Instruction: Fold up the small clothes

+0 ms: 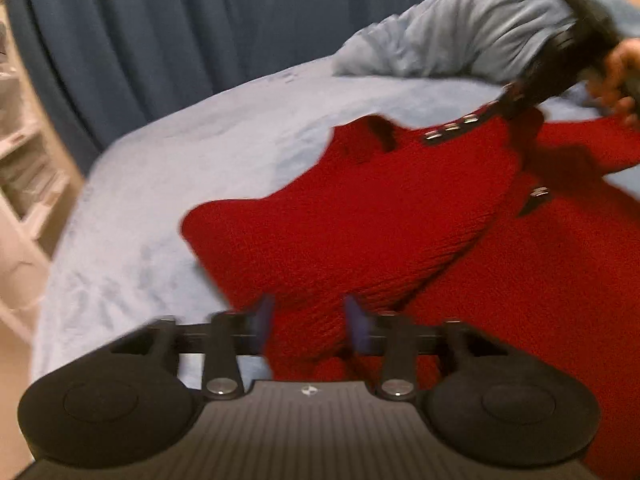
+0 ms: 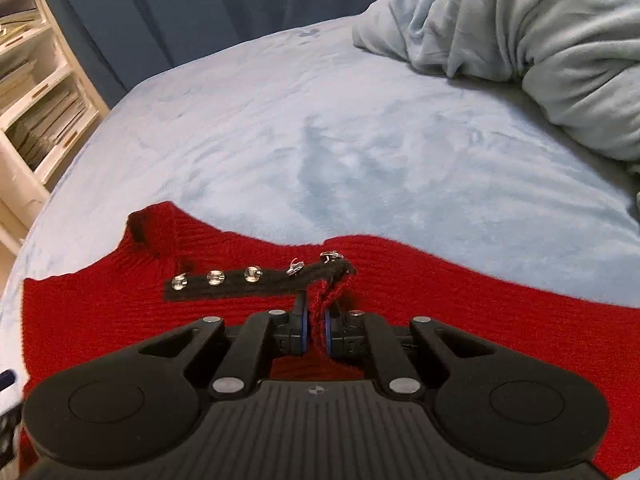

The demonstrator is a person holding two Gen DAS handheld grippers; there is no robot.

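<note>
Red knit garment (image 2: 120, 312) lies on the light blue bed (image 2: 320, 140), spread across the near side, well short of the far edge by the dark curtain (image 2: 180, 0).

Black button strip (image 2: 224, 284) with 3 clear studs runs roughly along the garment's upper hem, left to right in the right wrist view.

Right gripper (image 2: 316, 330): jaws pressed together, pinching a bunched bit of red knit right at the strip's right end.

Left gripper (image 1: 308, 324): blurred; jaws partly spread, red fabric lying between and under the pads (image 1: 264, 320). Can't tell if they press on it.

In the left wrist view a raised flap of the garment (image 1: 360, 216) runs from just ahead of the left jaws up toward the right gripper.

My read: the fold line is that diagonal, so the right hand leads and the left anchors the near corner.

Rumpled blanket (image 2: 540, 40) sits at the far right corner, well apart.
</note>
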